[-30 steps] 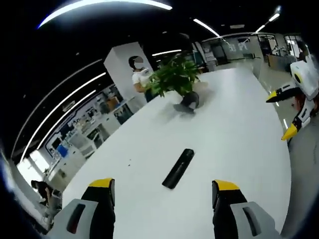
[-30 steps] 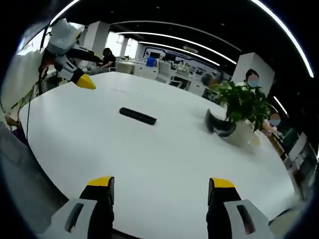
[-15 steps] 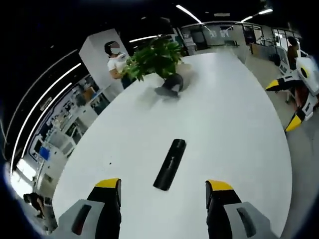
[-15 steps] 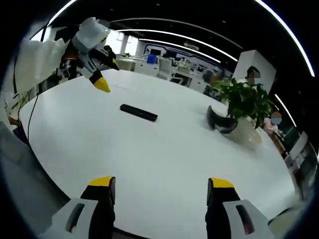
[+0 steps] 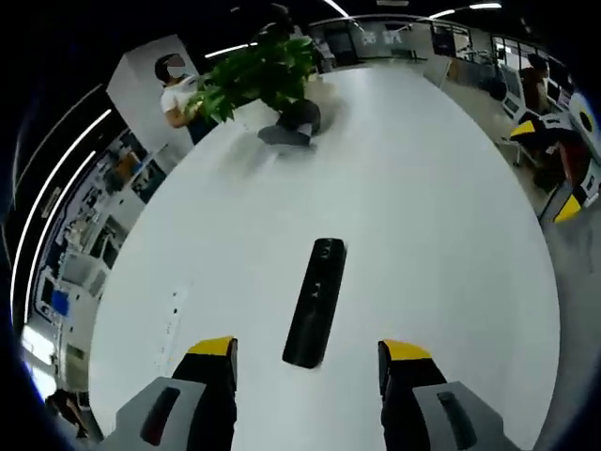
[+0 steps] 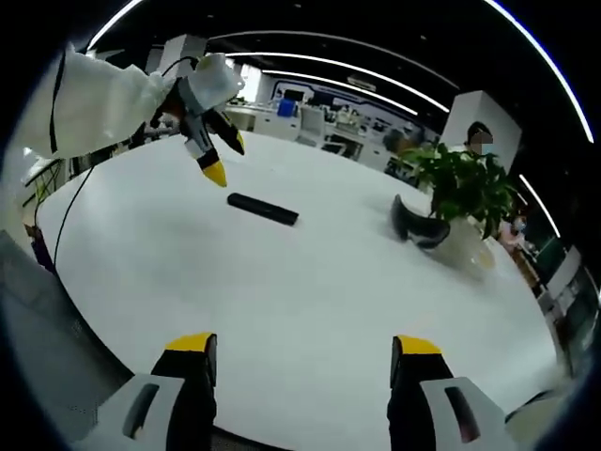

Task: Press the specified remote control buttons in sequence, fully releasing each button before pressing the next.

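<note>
A black remote lies flat on the white table, its length running away from me. My left gripper hangs open just over the remote's near end, one jaw on each side. In the right gripper view the same remote lies at mid-distance, and the left gripper hovers above its left end with yellow tips pointing down. My right gripper is open with nothing between its jaws, well back over the table's near part. It also appears at the far right as the right gripper.
A leafy plant in a white pot stands at the back right with a dark curved object beside it; both sit beyond the remote as plant and dark object. A person stands behind. The table edge curves near.
The left gripper has moved forward and down toward the remote, which now sits close between its jaws. In the right gripper view it came in from the left. The right gripper stayed put.
</note>
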{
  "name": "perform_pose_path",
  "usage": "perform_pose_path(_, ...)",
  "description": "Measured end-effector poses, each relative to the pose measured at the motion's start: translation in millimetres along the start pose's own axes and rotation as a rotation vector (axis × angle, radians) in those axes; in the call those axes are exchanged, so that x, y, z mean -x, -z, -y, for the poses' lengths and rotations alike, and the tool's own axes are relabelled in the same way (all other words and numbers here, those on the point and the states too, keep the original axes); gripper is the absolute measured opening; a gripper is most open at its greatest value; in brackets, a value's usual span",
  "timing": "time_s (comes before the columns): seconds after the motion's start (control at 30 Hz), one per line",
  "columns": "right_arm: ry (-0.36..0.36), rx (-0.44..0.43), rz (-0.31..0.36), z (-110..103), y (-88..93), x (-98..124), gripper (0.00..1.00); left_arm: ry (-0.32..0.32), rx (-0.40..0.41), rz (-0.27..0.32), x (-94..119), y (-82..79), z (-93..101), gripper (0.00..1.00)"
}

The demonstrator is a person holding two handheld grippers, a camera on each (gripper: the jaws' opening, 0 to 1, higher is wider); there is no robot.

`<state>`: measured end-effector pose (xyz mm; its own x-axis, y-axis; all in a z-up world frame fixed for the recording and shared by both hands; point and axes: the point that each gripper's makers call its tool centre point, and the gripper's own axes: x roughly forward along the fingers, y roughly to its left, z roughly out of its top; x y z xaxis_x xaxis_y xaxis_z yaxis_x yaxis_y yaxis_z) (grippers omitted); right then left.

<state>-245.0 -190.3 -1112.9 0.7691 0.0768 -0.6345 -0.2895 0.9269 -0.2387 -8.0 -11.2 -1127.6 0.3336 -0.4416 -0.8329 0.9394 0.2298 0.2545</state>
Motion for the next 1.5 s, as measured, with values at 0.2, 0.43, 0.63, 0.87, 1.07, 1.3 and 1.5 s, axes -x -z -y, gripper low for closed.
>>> perform_pose_path(0.2,0.001,-0.005,0.003,1,-0.4,0,0.75,0.062,-0.058,-0.063,-25,8.6,4.4,0.63)
perform_pose_path(0.43,-0.01,0.003,-0.017,-2,2.6,-2,0.75,0.06,-0.103,-0.14,-53,23.6,-7.7,0.61)
perform_pose_path(0.63,-0.015,0.008,-0.029,-3,4.2,-3,0.74,0.074,-0.081,-0.171,-61,30.1,-11.7,0.6)
perform_pose_path(0.87,-0.018,0.006,-0.032,-3,4.5,-3,0.74,0.168,-0.106,-0.192,-60,26.5,-0.9,0.51)
perform_pose_path(1.07,-0.023,0.016,-0.039,-5,5.5,-4,0.74,0.247,-0.036,-0.22,-64,30.9,0.0,0.45)
perform_pose_path(1.3,-0.031,0.02,-0.038,-6,5.2,-4,0.73,0.29,-0.019,-0.206,-66,31.7,1.7,0.46)
perform_pose_path(1.5,-0.042,0.029,-0.047,-8,6.5,-5,0.72,0.306,-0.066,-0.229,-65,30.0,7.8,0.39)
